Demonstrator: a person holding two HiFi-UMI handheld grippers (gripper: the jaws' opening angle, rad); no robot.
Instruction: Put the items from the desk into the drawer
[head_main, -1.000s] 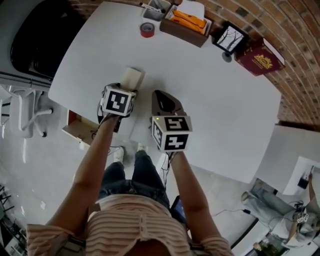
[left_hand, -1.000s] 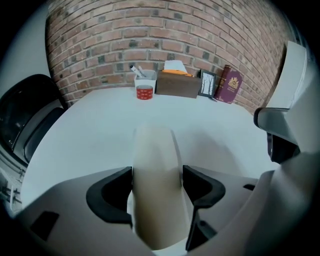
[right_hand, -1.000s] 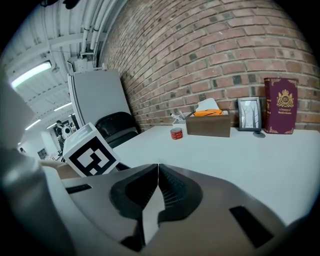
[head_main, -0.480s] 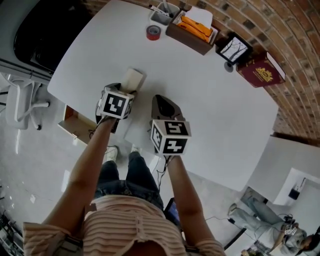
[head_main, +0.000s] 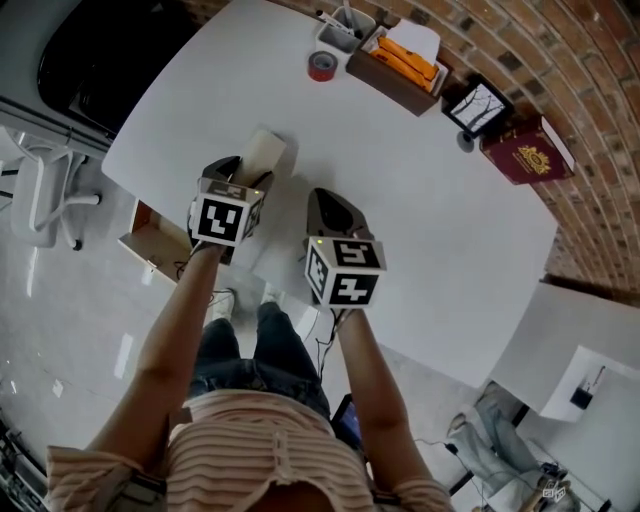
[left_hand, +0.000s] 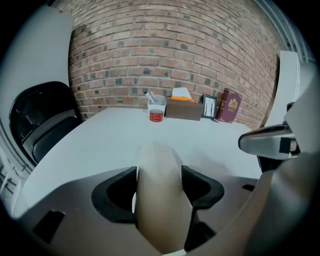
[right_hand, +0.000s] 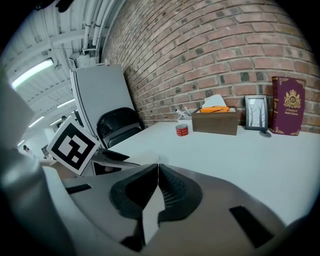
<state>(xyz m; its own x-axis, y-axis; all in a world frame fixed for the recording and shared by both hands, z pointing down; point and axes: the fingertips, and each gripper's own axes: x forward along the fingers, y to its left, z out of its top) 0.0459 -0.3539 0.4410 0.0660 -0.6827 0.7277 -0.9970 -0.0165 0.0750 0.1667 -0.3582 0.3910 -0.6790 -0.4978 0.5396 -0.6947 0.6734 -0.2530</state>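
My left gripper (head_main: 243, 172) is shut on a beige block-shaped item (head_main: 263, 154) near the left end of the white desk (head_main: 440, 230). In the left gripper view the beige item (left_hand: 157, 185) fills the gap between the two black pads (left_hand: 200, 187). My right gripper (head_main: 323, 197) hovers just right of it, shut, with nothing between its pads (right_hand: 172, 187). An open drawer (head_main: 150, 246) shows below the desk's left edge. At the far edge stand a red tape roll (head_main: 321, 66), a pen cup (head_main: 345, 28), a brown tissue box (head_main: 398, 68), a photo frame (head_main: 478, 108) and a maroon book (head_main: 527, 150).
A black chair (head_main: 110, 55) sits beyond the desk's far left corner and a white chair (head_main: 40, 190) stands on the floor at the left. A brick wall (head_main: 580, 90) runs behind the desk. A second white table (head_main: 590, 340) is at the right.
The head camera has turned a little, so the far items sit further right. The left gripper with the beige item has shifted slightly toward the desk's left edge. The right gripper has hardly moved.
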